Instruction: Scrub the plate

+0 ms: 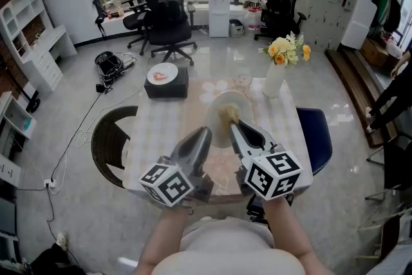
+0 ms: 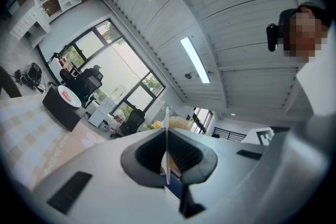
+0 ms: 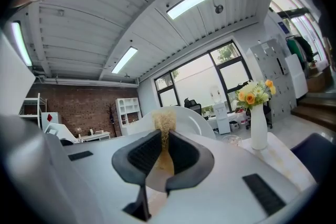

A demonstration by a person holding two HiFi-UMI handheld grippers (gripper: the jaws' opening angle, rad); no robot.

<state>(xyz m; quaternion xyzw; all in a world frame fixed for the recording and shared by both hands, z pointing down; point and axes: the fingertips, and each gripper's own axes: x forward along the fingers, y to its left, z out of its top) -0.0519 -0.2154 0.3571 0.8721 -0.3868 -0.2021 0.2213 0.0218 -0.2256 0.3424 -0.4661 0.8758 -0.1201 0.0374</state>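
The left gripper (image 1: 205, 133) is clenched on the near rim of the plate (image 1: 219, 103), holding it up over the table (image 1: 161, 132). In the left gripper view the plate (image 2: 167, 128) shows edge-on as a thin white line, pinched between the two dark pads (image 2: 184, 155) of the gripper (image 2: 168, 157). The right gripper (image 1: 235, 129) grasps a brush (image 1: 230, 114) with a pale wooden handle and a tan, fibrous tuft. In the head view the tuft lies over the middle of the plate's face, though whether it actually touches cannot be told. The right gripper view shows the handle squeezed between the jaws of the gripper (image 3: 163, 152), with the brush (image 3: 164, 126) standing up from them and the white plate (image 3: 186, 118) curving just behind the tuft. Both grippers sit close together, side by side, their marker cubes toward the person. On the far right corner of the table stands a white vase (image 1: 274, 79) with yellow and orange flowers, and a glass (image 1: 241, 82) is just to its left. At the far left edge is a black box (image 1: 166, 85) with a second plate (image 1: 162, 73) on top, marked with something red. A blue chair (image 1: 318, 135) stands at the table's right side.
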